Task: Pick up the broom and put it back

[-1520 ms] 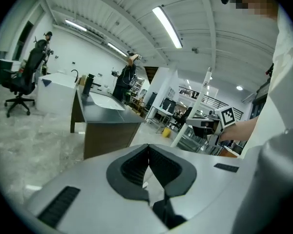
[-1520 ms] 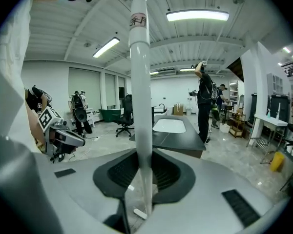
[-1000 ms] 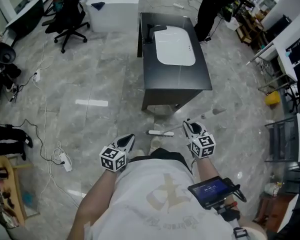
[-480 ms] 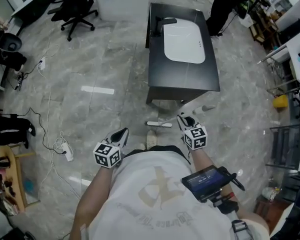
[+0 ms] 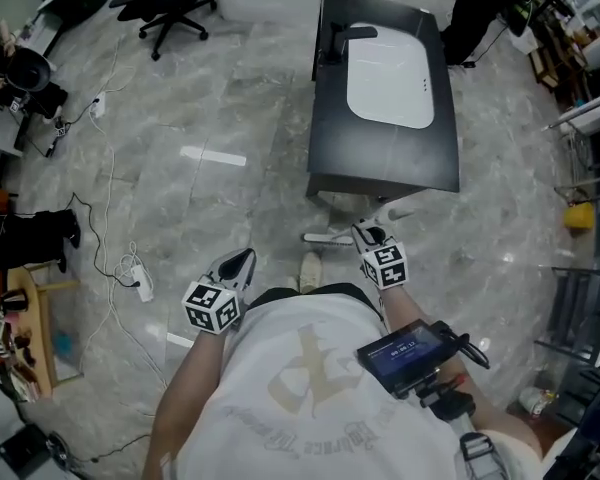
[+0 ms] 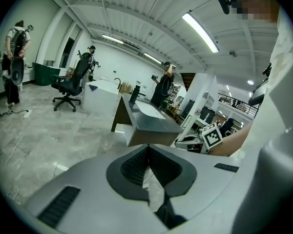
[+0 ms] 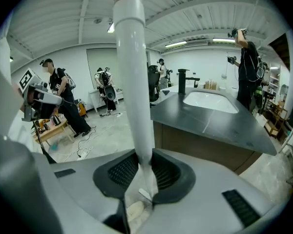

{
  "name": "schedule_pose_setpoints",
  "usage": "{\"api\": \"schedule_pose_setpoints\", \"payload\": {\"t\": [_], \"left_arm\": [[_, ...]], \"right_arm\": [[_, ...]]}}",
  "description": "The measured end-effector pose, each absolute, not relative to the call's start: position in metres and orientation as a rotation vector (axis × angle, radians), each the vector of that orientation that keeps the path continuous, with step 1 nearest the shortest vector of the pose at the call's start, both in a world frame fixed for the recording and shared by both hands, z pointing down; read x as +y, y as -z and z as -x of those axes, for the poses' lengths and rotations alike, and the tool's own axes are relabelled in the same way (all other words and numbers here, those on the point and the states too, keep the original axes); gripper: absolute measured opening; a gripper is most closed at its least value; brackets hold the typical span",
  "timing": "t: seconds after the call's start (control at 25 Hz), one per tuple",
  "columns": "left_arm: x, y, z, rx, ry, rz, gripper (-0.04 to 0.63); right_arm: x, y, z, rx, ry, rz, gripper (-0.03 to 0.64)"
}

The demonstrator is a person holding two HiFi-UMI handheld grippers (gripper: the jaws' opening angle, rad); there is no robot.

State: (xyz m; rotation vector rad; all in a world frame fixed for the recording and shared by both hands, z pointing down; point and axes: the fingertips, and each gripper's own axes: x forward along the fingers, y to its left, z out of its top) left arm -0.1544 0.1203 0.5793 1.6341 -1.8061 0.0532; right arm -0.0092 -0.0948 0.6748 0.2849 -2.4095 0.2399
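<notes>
While the right gripper is clamping the long white broom handle right by the black counter with its white oval sink, the left gripper is hovering nearby, jaws together, holding nothing.

The broom shows mostly as a smooth, round white handle, clamped between the pads of the right tool. From there it rises steeply, leaning a little to the left, and runs out past the top of the right gripper view. Near that top a wider white sleeve slips over it. Below the pads a thinner white stub pokes through. It is carried just in front of the dark counter. I cannot make out its brush end.
</notes>
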Motion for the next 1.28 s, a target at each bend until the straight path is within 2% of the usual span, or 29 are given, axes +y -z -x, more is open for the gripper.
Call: {"api": "schedule_pose_setpoints", "payload": {"t": [0.64, 1.28], "left_arm": [[0.129, -0.594, 0.15, -1.833, -0.094, -1.493, 0.012], [0.145, -0.598, 0.157, -1.901, -0.067, -1.357, 0.012]], "right_arm": [[-0.116, -0.754, 0.041, -2.305, -0.256, -0.15, 0.097], [-0.12, -0.797, 0.059, -2.208, -0.236, -0.073, 0.097]]}}
